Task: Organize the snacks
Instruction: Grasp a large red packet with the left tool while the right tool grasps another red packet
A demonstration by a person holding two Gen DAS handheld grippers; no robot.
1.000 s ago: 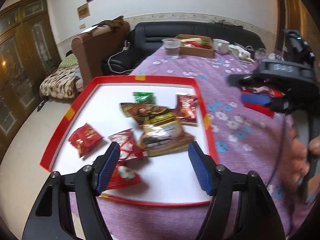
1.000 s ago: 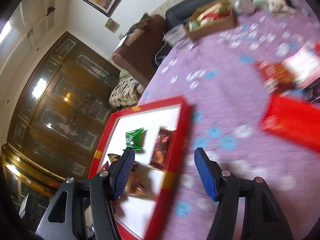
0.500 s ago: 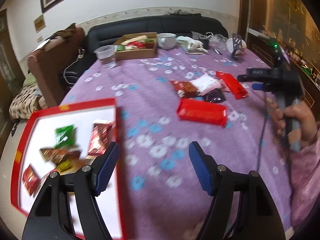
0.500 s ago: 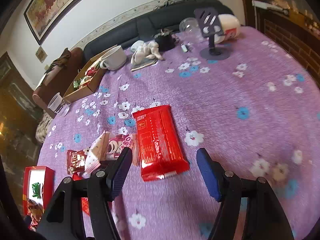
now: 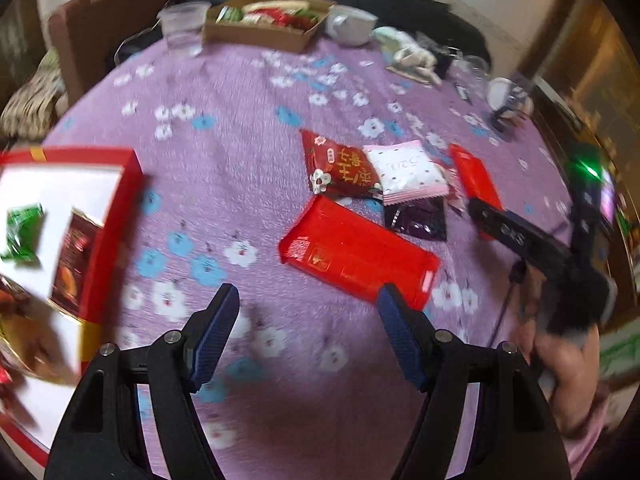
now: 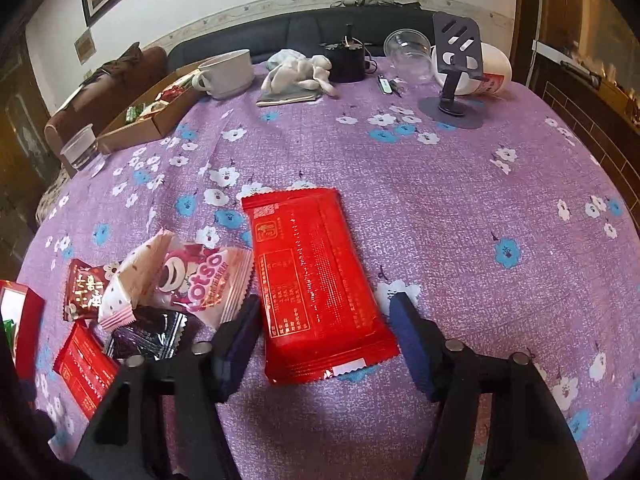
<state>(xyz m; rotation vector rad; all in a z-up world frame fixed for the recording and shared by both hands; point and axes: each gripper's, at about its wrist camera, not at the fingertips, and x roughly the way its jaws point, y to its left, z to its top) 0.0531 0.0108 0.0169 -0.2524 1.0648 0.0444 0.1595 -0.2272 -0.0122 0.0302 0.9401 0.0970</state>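
Purple flowered tablecloth (image 6: pixel 460 208) spread across the whole table, cups, a cardboard box and a phone stand at the far edge. Red-rimmed tray (image 5: pixel 116 216) at the left in the left view, already holding a green packet (image 5: pixel 22 230) and a few other wrappers. Long red packet (image 6: pixel 316 284) flat on the cloth, printed back up, its near end lying between the fingers of the right gripper (image 6: pixel 324 340); those jaws closing, pads not yet pressing the packet. Second long red packet (image 5: pixel 356 252) just ahead of the left gripper (image 5: pixel 308 330), whose jaws stand apart with only cloth between them. Small heap between the two red packets: pink Lotso packet (image 6: pixel 208 280), dark red sachet (image 6: pixel 86 288), dark purple sachet (image 6: pixel 152 332).

Step in hand, most likely: picking up loose snacks for the tray. Next move calls for lowering, pinching the packet across its width, then carrying it to the tray.
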